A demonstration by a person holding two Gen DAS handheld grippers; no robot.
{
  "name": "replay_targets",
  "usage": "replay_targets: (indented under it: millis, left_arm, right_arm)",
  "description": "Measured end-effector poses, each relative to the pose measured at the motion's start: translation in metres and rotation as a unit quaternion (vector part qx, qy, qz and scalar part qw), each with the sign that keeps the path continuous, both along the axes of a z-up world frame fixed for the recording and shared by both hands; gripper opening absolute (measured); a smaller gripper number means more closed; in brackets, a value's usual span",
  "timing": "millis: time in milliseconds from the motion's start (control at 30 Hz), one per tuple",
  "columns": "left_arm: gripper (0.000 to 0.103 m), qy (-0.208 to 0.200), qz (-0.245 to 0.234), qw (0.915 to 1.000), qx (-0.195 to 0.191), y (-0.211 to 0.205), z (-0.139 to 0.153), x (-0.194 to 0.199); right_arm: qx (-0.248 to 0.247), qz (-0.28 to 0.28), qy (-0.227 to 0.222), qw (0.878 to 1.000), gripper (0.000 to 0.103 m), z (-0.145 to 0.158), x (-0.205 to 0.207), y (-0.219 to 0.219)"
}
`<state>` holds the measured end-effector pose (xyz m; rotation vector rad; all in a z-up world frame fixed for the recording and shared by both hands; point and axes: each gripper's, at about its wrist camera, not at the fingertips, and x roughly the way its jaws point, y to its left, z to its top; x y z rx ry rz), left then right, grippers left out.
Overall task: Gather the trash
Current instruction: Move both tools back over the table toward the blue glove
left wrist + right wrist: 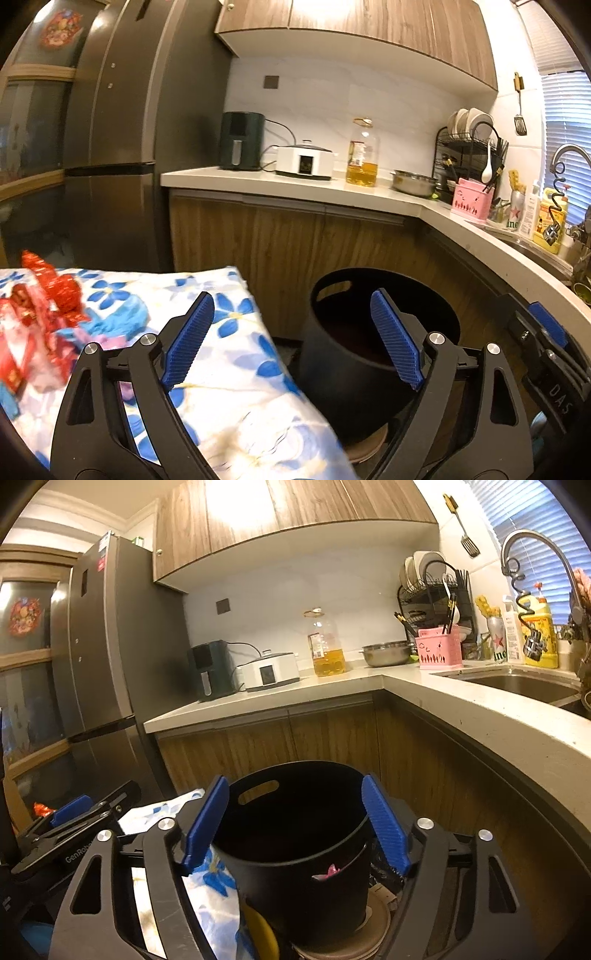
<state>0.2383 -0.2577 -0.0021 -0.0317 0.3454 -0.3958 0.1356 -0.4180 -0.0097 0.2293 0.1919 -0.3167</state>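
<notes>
A black round bin [295, 849] with handle slots stands on the floor beside a table under a blue-flowered cloth [236, 387]. Something pink [332, 870] shows through the bin's near slot. My right gripper [295, 819] is open, its blue pads spread either side of the bin's mouth, nothing between them. My left gripper [291, 339] is open too and holds nothing; it sits over the table's edge with the bin [354, 369] just right of it. Red wrappers [48, 306] and blue and pink scraps [122, 325] lie on the cloth at the left.
A wooden-fronted L-shaped counter [461, 705] wraps behind and right of the bin, with a sink [517, 686], oil bottle [327, 646], steel bowl [386, 653] and dish rack [436, 605]. A tall grey fridge [122, 140] stands at the left.
</notes>
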Motion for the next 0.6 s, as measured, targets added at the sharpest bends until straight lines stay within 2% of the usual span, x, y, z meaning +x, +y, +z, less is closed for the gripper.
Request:
replay_targets:
  millis: [200,600]
  left_arm:
    - [0.087,-0.002,0.035,0.9993,-0.015,0.043,0.001,-0.027]
    - [0.087,-0.015,0.111,0.9936,-0.012,0.128,-0.003,-0.066]
  right_arm:
    - [-0.009,0.017,0.003,1.000,0.080,0.002,-0.016,0.026]
    - [-0.023,0.065,-0.003,0.998,0.084,0.003,-0.034,0.094]
